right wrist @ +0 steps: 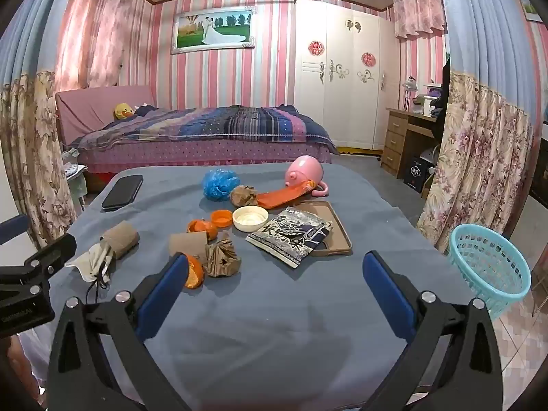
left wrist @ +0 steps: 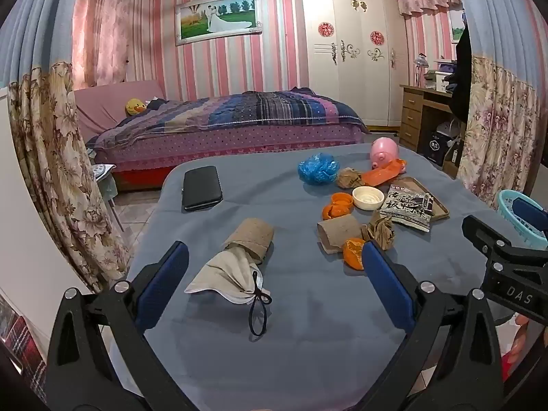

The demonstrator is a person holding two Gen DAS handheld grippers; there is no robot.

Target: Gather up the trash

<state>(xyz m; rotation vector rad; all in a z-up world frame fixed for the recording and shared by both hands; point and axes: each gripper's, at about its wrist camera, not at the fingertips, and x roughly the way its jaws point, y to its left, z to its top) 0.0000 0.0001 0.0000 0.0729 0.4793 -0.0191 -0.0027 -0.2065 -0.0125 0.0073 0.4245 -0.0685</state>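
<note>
Mask (left wrist: 227, 274) looks light and floppy, so I'd pinch its bunched middle; both grippers (left wrist: 274, 284) (right wrist: 274, 291) spread wide, holding nothing.

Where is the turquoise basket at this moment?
In the right wrist view the turquoise basket stands on the floor off the right edge of the blue-covered table, below the floral curtain.

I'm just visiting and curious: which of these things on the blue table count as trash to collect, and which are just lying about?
Likely for the job:
face mask
cardboard tubes
orange peel
crumpled brown paper
snack packet
blue basket, probably the bin

Probably just lying about:
black phone
pink pig toy
brown tray
</note>
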